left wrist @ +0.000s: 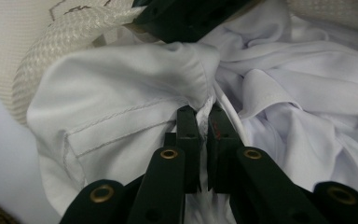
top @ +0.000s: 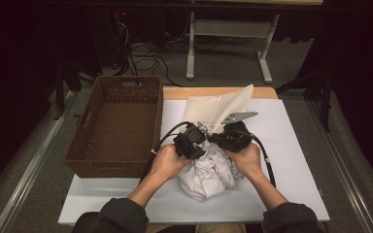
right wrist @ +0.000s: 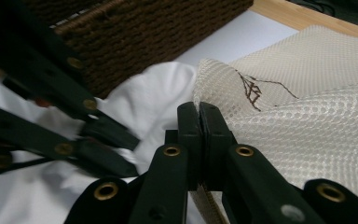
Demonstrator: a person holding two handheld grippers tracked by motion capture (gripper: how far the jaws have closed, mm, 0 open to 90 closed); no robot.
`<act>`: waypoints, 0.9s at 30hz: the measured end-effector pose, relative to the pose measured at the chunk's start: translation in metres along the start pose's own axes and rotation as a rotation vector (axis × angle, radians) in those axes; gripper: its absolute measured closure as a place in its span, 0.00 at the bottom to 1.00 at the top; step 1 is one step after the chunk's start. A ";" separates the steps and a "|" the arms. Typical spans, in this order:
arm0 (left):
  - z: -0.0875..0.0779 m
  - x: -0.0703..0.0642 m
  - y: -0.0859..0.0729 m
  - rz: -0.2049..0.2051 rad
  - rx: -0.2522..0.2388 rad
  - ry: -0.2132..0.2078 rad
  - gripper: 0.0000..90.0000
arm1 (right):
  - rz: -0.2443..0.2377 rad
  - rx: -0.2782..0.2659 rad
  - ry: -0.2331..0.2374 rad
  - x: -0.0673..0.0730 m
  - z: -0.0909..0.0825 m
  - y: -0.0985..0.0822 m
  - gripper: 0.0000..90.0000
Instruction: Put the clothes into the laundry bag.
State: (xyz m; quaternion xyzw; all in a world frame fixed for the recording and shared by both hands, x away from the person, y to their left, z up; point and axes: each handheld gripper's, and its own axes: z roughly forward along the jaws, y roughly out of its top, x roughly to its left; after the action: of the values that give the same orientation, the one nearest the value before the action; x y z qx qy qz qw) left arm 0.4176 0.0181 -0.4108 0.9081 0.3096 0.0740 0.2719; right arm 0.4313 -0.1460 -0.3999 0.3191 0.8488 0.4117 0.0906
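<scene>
Here, near the front of the white table (top: 291, 194), beside the brown woven basket (top: 119, 126), the left tool (left wrist: 206, 112) pinches a fold of the crumpled white cloth garment (left wrist: 130, 102) while the right tool (right wrist: 199, 109) clamps the edge of the cream mesh laundry bag (right wrist: 307, 121).

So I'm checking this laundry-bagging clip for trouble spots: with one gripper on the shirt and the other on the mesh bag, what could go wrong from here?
The left gripper pinches only a thin fold of the white shirt, so the cloth could slip free when pulled. The right gripper holds the mesh bag by its very edge, which might also slide out. The two grippers sit close together over the pile, so jaws or cables could snag cloth or each other.
</scene>
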 end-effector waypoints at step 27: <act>0.011 0.040 -0.011 -0.226 0.026 0.154 0.43 | 0.008 0.118 -0.069 -0.011 0.008 -0.035 1.00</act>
State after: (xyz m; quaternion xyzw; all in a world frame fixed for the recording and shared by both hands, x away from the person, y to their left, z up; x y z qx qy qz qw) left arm 0.4475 0.0444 -0.4275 0.8625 0.4311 0.1084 0.2420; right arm 0.4264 -0.1638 -0.4324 0.3413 0.8666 0.3502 0.0990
